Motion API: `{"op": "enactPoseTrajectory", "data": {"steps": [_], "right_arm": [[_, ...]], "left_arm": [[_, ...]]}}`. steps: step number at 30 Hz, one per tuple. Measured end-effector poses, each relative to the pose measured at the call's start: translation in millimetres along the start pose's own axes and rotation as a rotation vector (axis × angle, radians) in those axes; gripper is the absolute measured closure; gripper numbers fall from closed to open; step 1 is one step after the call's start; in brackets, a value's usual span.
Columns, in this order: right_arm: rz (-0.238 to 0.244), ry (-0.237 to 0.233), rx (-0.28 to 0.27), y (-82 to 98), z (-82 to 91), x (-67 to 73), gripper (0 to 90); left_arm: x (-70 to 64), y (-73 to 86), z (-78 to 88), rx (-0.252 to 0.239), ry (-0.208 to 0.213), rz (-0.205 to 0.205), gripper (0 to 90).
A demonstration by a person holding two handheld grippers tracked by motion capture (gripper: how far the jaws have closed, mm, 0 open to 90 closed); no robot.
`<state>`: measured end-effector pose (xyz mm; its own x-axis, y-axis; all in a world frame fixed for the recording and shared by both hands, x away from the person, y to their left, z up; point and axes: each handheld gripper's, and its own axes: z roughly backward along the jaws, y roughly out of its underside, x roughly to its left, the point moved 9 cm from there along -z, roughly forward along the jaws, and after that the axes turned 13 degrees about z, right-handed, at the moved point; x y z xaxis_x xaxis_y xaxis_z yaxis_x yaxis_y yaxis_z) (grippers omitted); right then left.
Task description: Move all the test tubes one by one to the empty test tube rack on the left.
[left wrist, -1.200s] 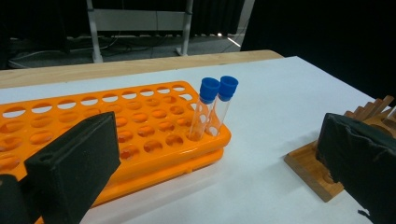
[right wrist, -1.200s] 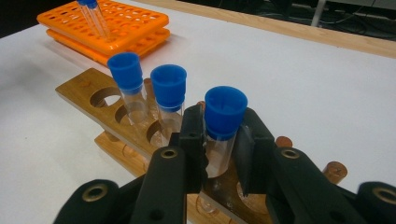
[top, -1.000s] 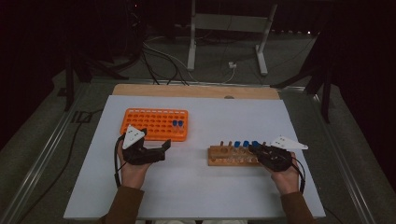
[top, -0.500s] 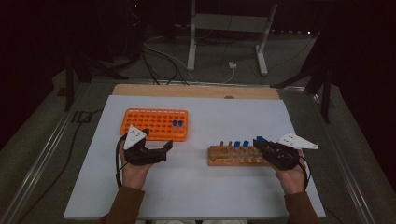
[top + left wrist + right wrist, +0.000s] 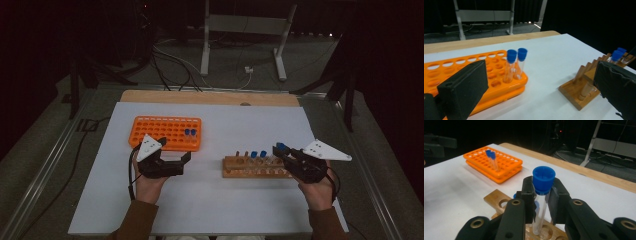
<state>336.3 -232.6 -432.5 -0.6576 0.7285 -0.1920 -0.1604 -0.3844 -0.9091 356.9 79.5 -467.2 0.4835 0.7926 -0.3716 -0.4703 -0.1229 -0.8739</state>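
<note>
The right tongs (image 5: 281, 149) are higher than a second ago, and the blue-capped test tube (image 5: 541, 202) has come up with them, its bottom lifted out of the wooden rack (image 5: 250, 167) at the near right of the desk (image 5: 225, 210). The jaws pinch the glass just under the cap, tube upright, its lower end hanging right above the rack's holes. Over on the left, the left tongs (image 5: 175, 159) have barely stirred; they sit spread wide and empty just near of the orange rack (image 5: 160, 131), where two capped tubes (image 5: 514, 65) stand at its right end.

Now the risks. That grip is high on smooth glass, so a quick swing left could let the tube pivot or slide down between the pads. Its tip looks barely clear of the wood; travelling sideways too soon could clip the rack or the two capped tubes standing in it. And at the orange rack, a tilted tube could catch a hole's edge or knock its neighbours.
</note>
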Motion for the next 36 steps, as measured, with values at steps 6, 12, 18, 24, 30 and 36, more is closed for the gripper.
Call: {"op": "enactPoseTrajectory", "data": {"steps": [6,12,18,24,30,36], "right_arm": [[-0.013,-0.041,0.006,-1.3,-1.1,6.5,77.0],[-0.011,-0.070,0.006,-3.1,-2.6,12.9,76.9],[-0.008,-0.108,0.007,-5.0,-5.6,22.1,76.9],[-0.003,-0.138,0.006,-7.0,-8.1,30.4,76.9],[-0.006,-0.161,0.012,-5.5,-12.7,36.5,76.8],[-0.002,-0.178,0.019,-4.2,-16.7,42.8,76.8]], "left_arm": [[-19.1,-3.1,-4.2,0.005,0.045,-0.029,0.8],[-42.0,-0.7,-14.1,0.026,0.093,-0.069,0.8],[-64.3,0.6,-26.1,0.037,0.138,-0.093,0.8],[-81.1,4.0,-36.5,0.056,0.170,-0.120,0.8],[-93.2,10.2,-44.1,0.078,0.198,-0.133,1.4],[-107.0,19.3,-52.1,0.106,0.232,-0.147,2.4]]}}
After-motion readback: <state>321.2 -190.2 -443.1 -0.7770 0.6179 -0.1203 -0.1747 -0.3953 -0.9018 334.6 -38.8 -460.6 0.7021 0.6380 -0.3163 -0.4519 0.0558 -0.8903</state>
